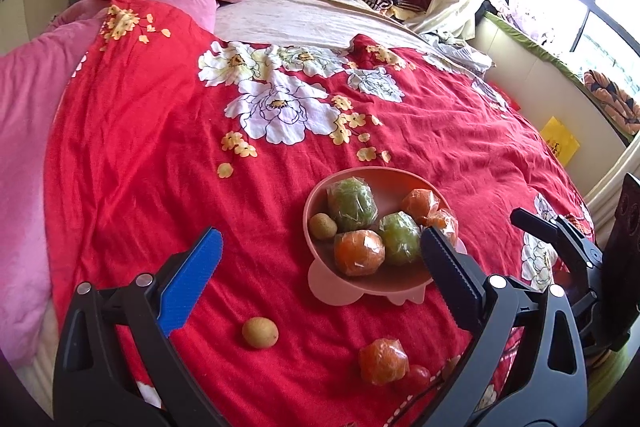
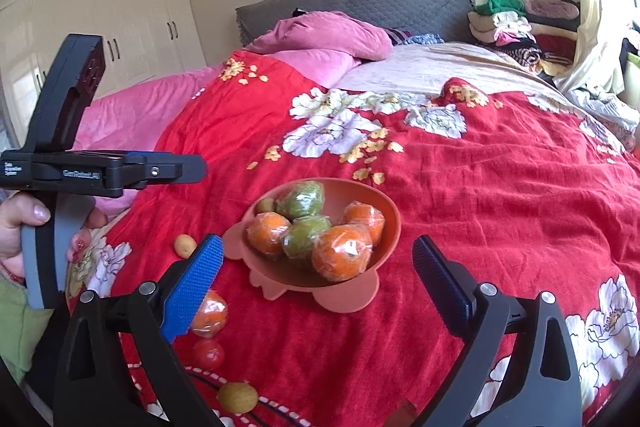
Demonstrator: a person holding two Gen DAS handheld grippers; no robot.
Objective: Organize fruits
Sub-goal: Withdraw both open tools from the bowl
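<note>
step: looks like mid-sort to me. The pink bowl [image 1: 390, 281] at centre frame already holds wrapped oranges and green fruits plus one small brown one, with a few strays left on the red blanket [image 1: 160, 155].
left gripper [image 1: 320, 255]: jaws wide apart, nothing in them, hovering low over the strays in the lower middle of the left view.
right gripper [image 2: 318, 263]: also spread wide and empty, framing the bowl.
loose fruit: wrapped orange [image 1: 383, 361], a cherry tomato [image 1: 418, 377] touching it, and a longan [image 1: 260, 333] to their left; another longan [image 2: 237, 397] shows at the bottom of the right view.
next move: probably drop onto one stray, close gently, lift to the bowl.
textures: crinkly plastic wrap is likely slippery; the longans are small, round and matte; the blanket is soft and wrinkled, so stuff may roll.
</note>
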